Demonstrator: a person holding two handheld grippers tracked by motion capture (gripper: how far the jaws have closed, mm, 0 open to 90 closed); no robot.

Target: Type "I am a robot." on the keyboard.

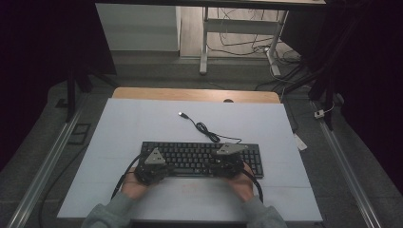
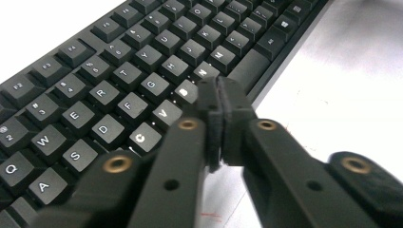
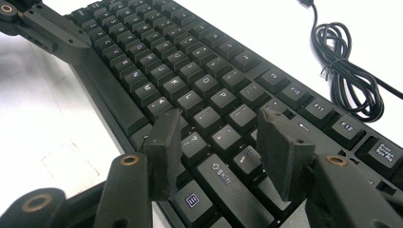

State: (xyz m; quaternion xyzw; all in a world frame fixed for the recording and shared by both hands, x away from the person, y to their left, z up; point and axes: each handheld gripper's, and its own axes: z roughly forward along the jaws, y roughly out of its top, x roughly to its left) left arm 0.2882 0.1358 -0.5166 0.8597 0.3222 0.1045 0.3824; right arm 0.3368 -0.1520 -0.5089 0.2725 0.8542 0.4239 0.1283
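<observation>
While both claws hover over the keyboard (image 1: pixel 202 159), left claw (image 2: pixel 219 102) is together — right claw (image 3: pixel 216 145) apart.

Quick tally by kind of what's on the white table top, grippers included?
Keyboard: 1
Coiled USB cable: 1
Grippers: 2, the left gripper shut with nothing between the jaws, the right gripper open over the keys
Total: 4

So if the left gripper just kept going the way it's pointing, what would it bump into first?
Most likely the keyboard. The left gripper, its fingers shut, points down at the keys around B and N, just above the space bar. How close the tips already are is hard to judge.
</observation>
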